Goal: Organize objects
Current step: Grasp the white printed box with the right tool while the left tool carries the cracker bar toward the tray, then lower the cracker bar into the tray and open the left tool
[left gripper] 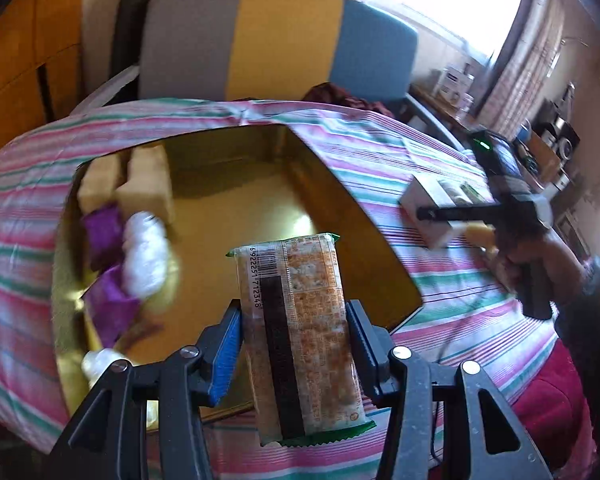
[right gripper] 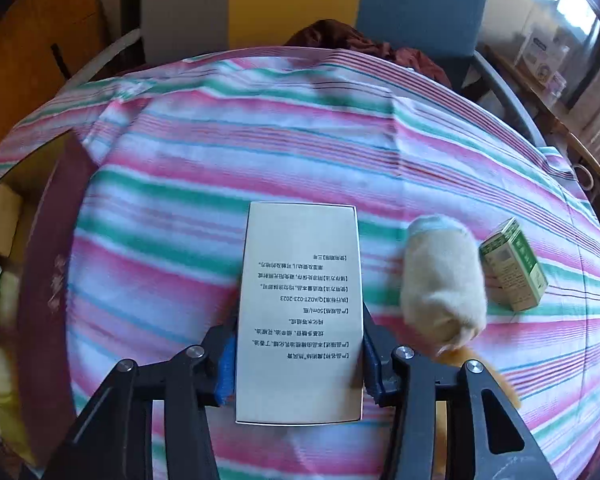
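A: What is the left gripper carrying?

B: A snack packet, orange-speckled with a barcode and green crimped ends. It stands lengthwise between the two fingers, which are clamped on its long sides, one on each. The lower end sticks out toward the camera and the upper end reaches past the fingertips.

A: And where is it relative to the box?

B: It hangs over the near edge of the gold-lined box that sits on the striped cloth covering the tabletop. Inside the box, on the left, are two pale blocks, purple wrappers and a white wrapped item, all blurred.

A: The right gripper?

B: Its fingers are pressed against the long sides of a white carton printed with black text. The carton runs straight out between them, over the striped cloth.

A: Anything beside it?

B: To its right a fuzzy cream-coloured object lies on the cloth, touching or just beside a small green-and-white box. The gold-lined box's dark red wall shows at the left edge.
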Available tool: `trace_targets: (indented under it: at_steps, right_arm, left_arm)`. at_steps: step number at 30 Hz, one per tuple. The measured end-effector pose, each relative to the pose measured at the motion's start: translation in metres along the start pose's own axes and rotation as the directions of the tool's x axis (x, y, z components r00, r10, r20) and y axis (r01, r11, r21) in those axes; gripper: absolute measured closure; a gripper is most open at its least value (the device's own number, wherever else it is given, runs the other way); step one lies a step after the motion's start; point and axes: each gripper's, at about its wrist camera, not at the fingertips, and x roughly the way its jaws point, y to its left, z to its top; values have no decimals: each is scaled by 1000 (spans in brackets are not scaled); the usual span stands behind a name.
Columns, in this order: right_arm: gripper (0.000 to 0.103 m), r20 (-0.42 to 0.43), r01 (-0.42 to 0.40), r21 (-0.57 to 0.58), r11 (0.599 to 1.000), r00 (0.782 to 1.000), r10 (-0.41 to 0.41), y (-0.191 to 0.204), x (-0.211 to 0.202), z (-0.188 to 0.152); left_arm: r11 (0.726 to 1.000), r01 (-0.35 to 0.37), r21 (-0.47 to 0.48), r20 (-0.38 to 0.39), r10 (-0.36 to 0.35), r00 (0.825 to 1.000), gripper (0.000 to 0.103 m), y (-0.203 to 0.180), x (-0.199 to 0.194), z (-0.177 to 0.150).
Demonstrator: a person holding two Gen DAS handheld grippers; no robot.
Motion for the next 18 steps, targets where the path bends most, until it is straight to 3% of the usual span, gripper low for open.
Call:
trace_targets:
  at_steps: [8, 11, 18]
  right_arm:
    - [53, -19, -99, -43, 994, 995, 99, 32, -20, -66]
    - [53, 19, -92, -40, 995, 995, 93, 37, -24, -88]
    - [53, 52, -59, -48, 997, 997, 61, 44, -28, -94]
  left_arm:
    - [997, -60, -57, 40, 62, 997, 52, 25, -17, -11]
    - [993, -111, -50, 64, 114, 991, 52, 28, -26, -15]
    - [983, -179, -37, 92, 182, 979, 52, 26, -37, -21]
